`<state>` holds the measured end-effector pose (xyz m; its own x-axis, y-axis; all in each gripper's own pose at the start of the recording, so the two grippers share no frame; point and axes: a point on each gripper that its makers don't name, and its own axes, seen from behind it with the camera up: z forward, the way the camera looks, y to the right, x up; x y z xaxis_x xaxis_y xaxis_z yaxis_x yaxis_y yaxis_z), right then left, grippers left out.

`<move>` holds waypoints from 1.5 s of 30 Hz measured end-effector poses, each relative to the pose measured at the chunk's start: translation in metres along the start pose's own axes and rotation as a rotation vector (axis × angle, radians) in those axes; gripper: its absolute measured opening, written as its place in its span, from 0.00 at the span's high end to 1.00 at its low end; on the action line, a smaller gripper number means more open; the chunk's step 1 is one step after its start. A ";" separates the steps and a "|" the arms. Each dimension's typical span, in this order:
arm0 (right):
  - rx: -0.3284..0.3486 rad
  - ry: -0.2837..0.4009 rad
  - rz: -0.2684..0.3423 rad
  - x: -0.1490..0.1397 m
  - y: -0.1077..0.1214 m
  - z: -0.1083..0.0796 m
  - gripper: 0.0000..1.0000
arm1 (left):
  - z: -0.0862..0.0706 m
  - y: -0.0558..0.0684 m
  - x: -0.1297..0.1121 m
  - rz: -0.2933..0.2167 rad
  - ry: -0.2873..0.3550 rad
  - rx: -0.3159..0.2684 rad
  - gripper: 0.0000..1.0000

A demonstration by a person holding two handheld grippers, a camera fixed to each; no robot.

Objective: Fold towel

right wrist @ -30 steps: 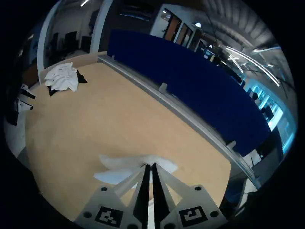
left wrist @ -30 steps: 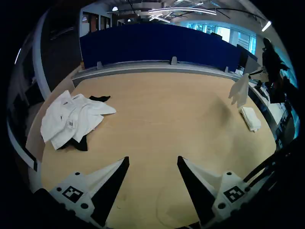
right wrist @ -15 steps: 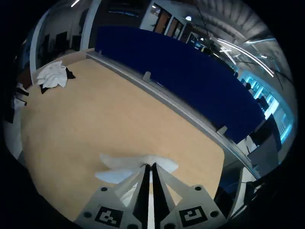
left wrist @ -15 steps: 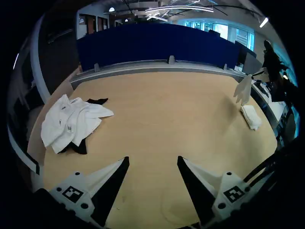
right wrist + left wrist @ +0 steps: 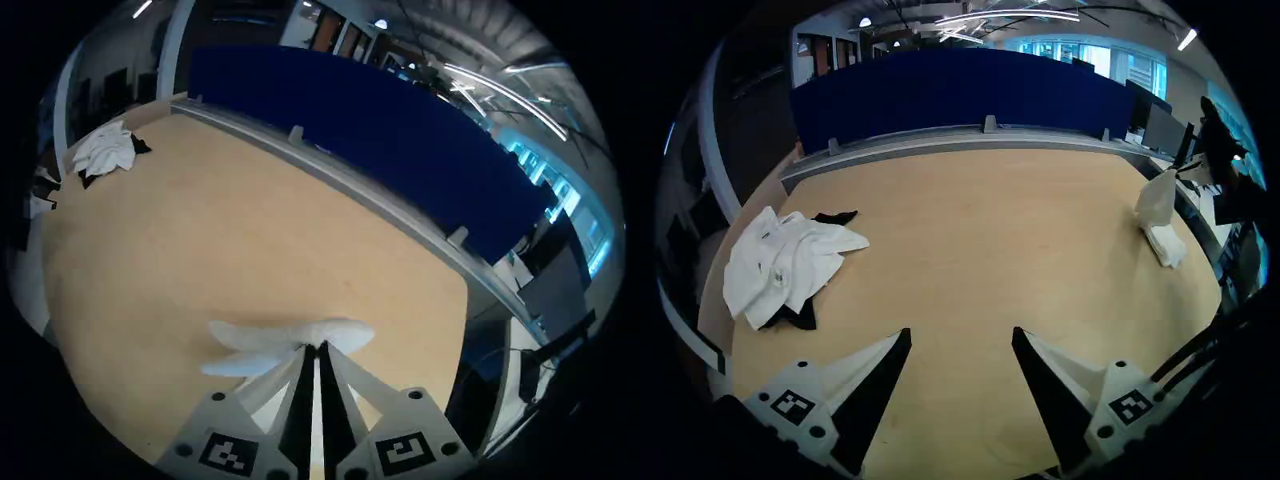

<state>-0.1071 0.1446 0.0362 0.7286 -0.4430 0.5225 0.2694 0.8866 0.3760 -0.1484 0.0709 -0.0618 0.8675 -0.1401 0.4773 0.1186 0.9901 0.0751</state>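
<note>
My right gripper point(image 5: 316, 348) is shut on a white towel point(image 5: 280, 340), which spreads out ahead of its fingertips above the tan table point(image 5: 208, 240). In the left gripper view that same towel point(image 5: 1156, 198) hangs bunched at the table's far right. It hangs from the right gripper point(image 5: 1200, 170), just over a folded white towel point(image 5: 1166, 244), and I cannot tell whether it touches that towel. My left gripper point(image 5: 960, 332) is open above the near table edge with nothing between its fingers. A heap of unfolded white towels point(image 5: 784, 264) lies at the left.
A black cloth point(image 5: 836, 217) pokes out from under the heap, which also appears far off as a heap point(image 5: 102, 149) in the right gripper view. A blue partition point(image 5: 960, 88) on a grey rail runs along the table's back edge. Monitors and chairs stand beyond the right end.
The right gripper has carried the hanging towel down and closer to the folded towel at the table's right edge. The left gripper stays open and has hardly moved.
</note>
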 end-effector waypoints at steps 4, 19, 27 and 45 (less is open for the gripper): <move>-0.015 -0.030 0.043 -0.032 0.005 -0.006 0.96 | 0.000 0.003 0.001 0.008 -0.001 -0.002 0.06; -0.050 -0.175 0.200 -0.157 -0.001 -0.014 0.96 | 0.001 0.013 -0.004 0.047 -0.015 -0.009 0.06; -0.075 -0.253 0.271 -0.201 -0.008 -0.003 0.96 | -0.004 0.014 -0.001 0.036 -0.002 -0.008 0.06; -0.122 -0.318 0.351 -0.236 -0.013 0.018 0.95 | -0.007 0.009 -0.001 0.040 -0.001 0.008 0.06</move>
<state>-0.2938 0.2356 -0.0782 0.5650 -0.1167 0.8168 0.1280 0.9904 0.0530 -0.1448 0.0796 -0.0679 0.8711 -0.1005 0.4808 0.0800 0.9948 0.0630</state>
